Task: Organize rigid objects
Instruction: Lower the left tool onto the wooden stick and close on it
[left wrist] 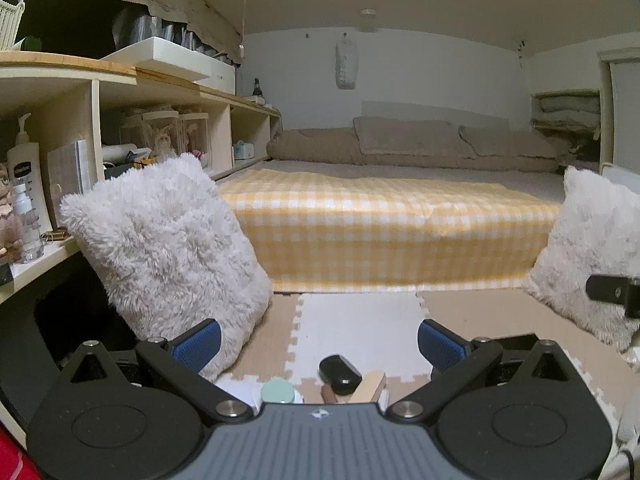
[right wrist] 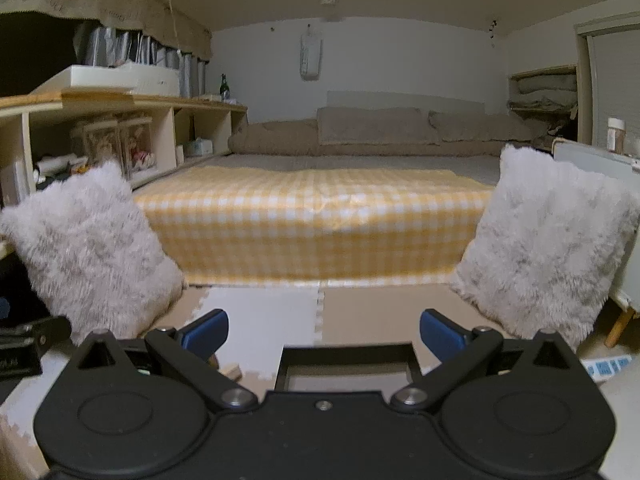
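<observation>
While I am looking through the left wrist view, my left tool (left wrist: 319,344) is hanging released over the floor mat (left wrist: 360,324), with a black case (left wrist: 340,369), wooden block (left wrist: 370,387) and mint lid (left wrist: 277,391) lying at 6 o'clock.

Through the right wrist view, my right tool (right wrist: 324,334) is likewise gaping, a black tray (right wrist: 347,364) lying at 6 o'clock beneath it.

left gripper (left wrist: 320,340): matte black linkage arms, two round black discs, silver pivot screws, blue ribbed pads on fingers (left wrist: 198,344), grey ribbed centre plate with a small white logo mark. right gripper (right wrist: 324,332): same black arms, discs and silver screws, blue pads on fingers (right wrist: 206,334), but a plain black centre plate with one small screw and a rectangular black frame ahead of it
</observation>
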Available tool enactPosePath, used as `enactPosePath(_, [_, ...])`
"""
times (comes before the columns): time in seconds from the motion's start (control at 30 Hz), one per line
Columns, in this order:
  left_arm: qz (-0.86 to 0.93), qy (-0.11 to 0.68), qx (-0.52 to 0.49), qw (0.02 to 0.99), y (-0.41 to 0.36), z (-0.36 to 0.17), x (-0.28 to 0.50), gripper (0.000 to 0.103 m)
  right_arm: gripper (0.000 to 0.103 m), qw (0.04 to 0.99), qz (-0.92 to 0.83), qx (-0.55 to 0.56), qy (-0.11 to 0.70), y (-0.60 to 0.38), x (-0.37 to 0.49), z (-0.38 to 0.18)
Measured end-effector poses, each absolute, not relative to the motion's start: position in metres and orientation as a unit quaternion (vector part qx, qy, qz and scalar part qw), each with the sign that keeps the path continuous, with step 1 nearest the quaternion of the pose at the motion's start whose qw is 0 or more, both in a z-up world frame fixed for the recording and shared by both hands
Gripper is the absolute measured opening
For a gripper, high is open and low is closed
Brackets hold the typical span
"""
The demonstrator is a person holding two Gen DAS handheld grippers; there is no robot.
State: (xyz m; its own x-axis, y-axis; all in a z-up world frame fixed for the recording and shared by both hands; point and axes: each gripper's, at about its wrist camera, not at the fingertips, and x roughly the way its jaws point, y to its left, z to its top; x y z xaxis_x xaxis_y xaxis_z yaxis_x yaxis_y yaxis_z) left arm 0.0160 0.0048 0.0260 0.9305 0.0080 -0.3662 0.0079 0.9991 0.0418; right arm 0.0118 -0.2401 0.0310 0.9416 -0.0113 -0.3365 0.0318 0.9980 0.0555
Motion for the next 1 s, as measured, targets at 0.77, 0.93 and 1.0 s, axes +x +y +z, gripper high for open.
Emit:
enactPosePath(0.77, [-0.027,0.134,0.062,0.989,-0.014,0.057,0.139,0.103,0.103,0.975,-0.073,0.023,0.209,-0.323,0.155,0.017])
enactPosePath(0.93, [-0.039,0.191,0.062,0.979,-0.020,0.035,0.177,0.103,0.103,0.959,-0.079,0.032,0.269,-0.340,0.182,-0.028])
enactPosePath(1.0, [-0.046,0.215,0.062,0.973,-0.022,0.019,0.190,0.103,0.103,0.949,-0.080,0.013,0.304,-0.343,0.190,-0.046])
